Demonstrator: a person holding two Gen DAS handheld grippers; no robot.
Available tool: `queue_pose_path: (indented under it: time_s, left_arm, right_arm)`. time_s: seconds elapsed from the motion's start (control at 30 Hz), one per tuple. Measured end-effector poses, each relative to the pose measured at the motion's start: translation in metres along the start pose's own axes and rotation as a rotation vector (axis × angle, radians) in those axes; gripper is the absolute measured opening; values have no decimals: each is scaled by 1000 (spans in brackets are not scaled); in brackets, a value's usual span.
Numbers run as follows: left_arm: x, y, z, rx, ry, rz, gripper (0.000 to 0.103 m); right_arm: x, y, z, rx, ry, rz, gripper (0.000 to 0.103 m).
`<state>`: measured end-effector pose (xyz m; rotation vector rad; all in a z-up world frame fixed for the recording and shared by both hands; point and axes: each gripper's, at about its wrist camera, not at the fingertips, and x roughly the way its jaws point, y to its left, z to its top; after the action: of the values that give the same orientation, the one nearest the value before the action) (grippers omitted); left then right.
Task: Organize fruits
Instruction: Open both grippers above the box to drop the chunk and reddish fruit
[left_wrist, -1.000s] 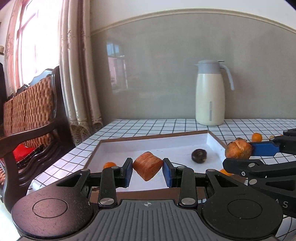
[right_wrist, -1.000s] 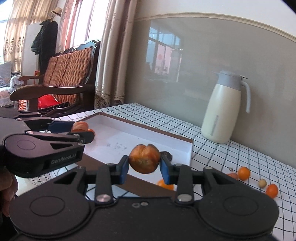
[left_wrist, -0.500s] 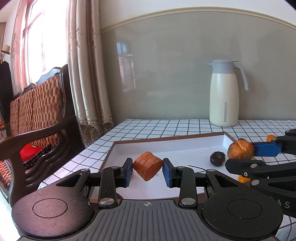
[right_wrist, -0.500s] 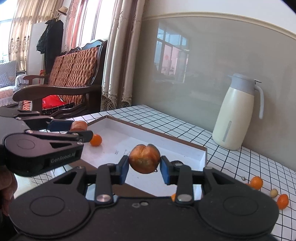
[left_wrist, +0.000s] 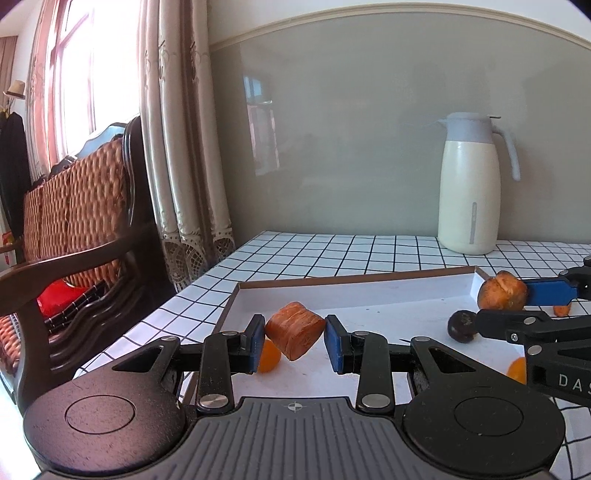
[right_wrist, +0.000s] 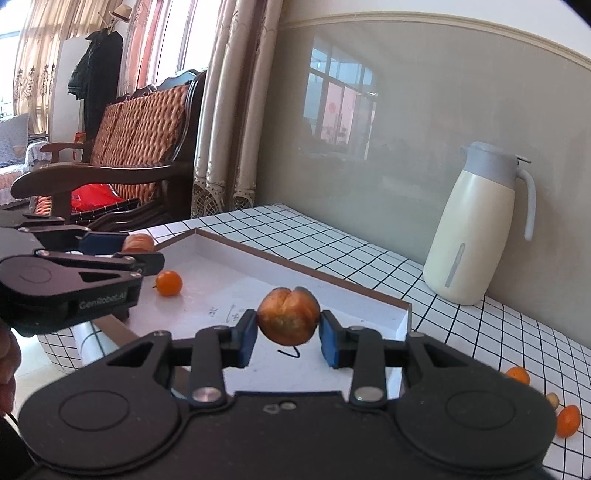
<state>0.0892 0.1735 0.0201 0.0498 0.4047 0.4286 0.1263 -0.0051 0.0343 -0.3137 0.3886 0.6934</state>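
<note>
1. A blocky orange-brown fruit (left_wrist: 295, 335) is held between the blue pads of the left gripper (left_wrist: 295, 341), lifted above the near left part of the white tray (left_wrist: 369, 295). The fingers are closed narrowly on its two sides.
2. A round, cleft orange-brown fruit (right_wrist: 289, 319) is clamped between the pads of the right gripper (right_wrist: 289, 338), also held off the tray floor. In the left wrist view the same fruit is seen near the tray's far right corner.
3. A small orange fruit (right_wrist: 168, 283) is seen lying on the tray floor near the left edge, just below the left gripper's fingers. In the left wrist view it is partly hidden behind the left pad.
4. A dark round fruit (left_wrist: 461, 325) is seen resting on the tray floor toward the right side, just beside the right gripper's lower finger.
5. Another orange fruit (left_wrist: 517, 370) is partly visible below the right gripper; whether it lies in the tray cannot be told.
6. Two orange fruits (right_wrist: 518, 374) and a pale small fruit (right_wrist: 552, 398) are scattered on the checked tablecloth (right_wrist: 498, 332), right of the tray.
7. A cream jug with a grey lid (right_wrist: 476, 229) is placed upright at the table's far edge, against the wall.
8. A wooden bench with a woven back (left_wrist: 74, 206) is seen beyond the table's left edge, beside the curtains (left_wrist: 177, 147).
</note>
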Motion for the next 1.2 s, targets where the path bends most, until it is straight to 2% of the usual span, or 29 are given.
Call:
queue_pose_path:
  time_s: [0.5,1.2]
  left_arm:
    - [40,9,11,-3,37,8,35]
    - [99,16,25,-73,83,58,35]
  right_arm:
    - [38,-24,9,32,43,-14,28]
    - [88,-61,16,83,100,-10,28]
